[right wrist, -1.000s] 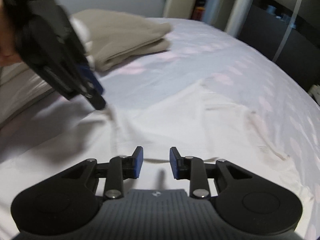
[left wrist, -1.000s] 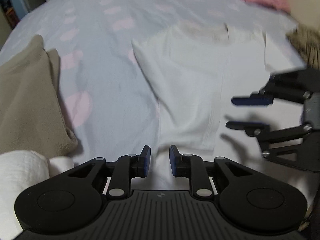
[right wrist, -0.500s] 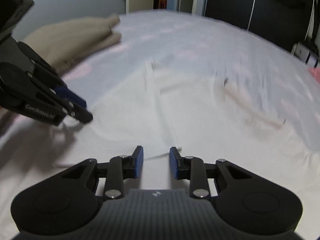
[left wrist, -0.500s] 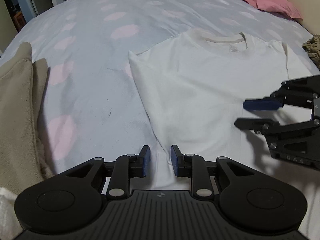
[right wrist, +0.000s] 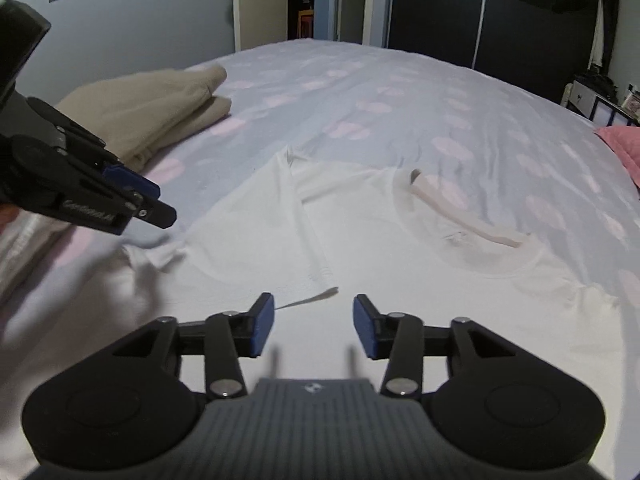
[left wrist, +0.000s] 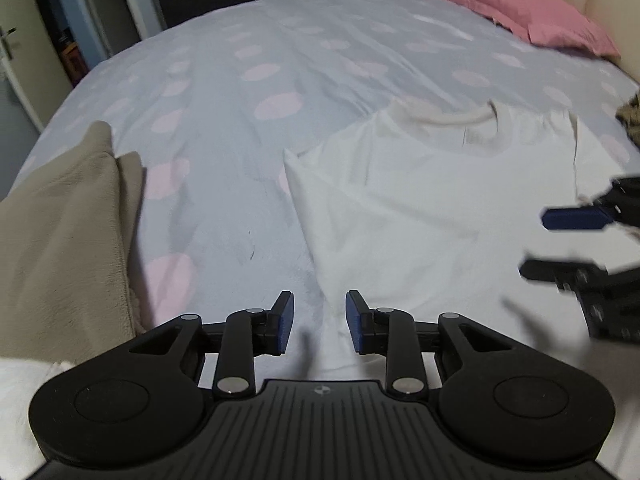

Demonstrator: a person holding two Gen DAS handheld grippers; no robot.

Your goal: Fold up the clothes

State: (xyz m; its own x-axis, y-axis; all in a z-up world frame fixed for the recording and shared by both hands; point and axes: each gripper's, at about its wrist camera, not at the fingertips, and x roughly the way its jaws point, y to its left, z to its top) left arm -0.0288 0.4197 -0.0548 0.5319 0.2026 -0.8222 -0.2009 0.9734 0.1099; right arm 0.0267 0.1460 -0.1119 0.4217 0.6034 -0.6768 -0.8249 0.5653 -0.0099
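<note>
A white T-shirt (left wrist: 420,208) lies flat on the bed, collar away from me, one sleeve folded in over its body (right wrist: 308,236). My left gripper (left wrist: 320,320) hovers over the shirt's near left edge. Its jaws are opening and nothing is between the blue pads. My right gripper (right wrist: 314,328) hangs over the shirt's other side, near the folded sleeve's hem. Its jaws are opening too, with only flat cloth below the gap. Each gripper shows in the other's view: the right gripper (left wrist: 536,244) at the right edge, the left gripper (right wrist: 160,204) at the left.
A folded beige garment (left wrist: 60,240) lies left of the shirt on the dotted grey bedsheet (left wrist: 280,60). A white textured cloth (left wrist: 20,400) sits at the near left corner, a pink pillow (left wrist: 520,12) at the far right. Dark wardrobes (right wrist: 480,12) stand beyond the bed.
Both grippers' jaws have widened. The right gripper has rolled and drawn away toward the right edge of the left wrist view. The shirt lies as before.
</note>
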